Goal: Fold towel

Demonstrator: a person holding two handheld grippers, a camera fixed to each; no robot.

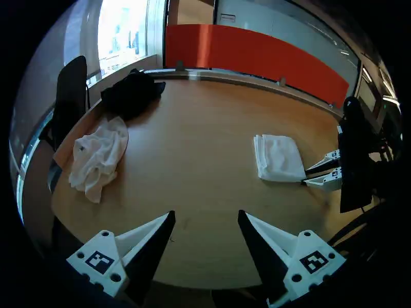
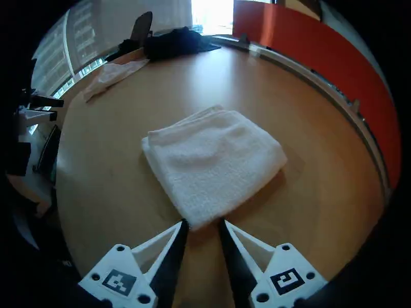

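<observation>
Near corner of the folded towel (image 2: 213, 159) between the jaws of the right gripper (image 2: 204, 231), contact indiscernible.

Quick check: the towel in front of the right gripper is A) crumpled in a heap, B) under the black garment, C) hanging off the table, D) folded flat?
D: the white towel lies folded flat on the table, its near corner at the right gripper.

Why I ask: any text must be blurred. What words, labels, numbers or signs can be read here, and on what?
No readable text anywhere.
On the left gripper and right gripper: black-and-white square code markers, no letters.
On the crumpled towel: small dark tag, too small to read.
On the wall plate: blurred, unreadable.
</observation>
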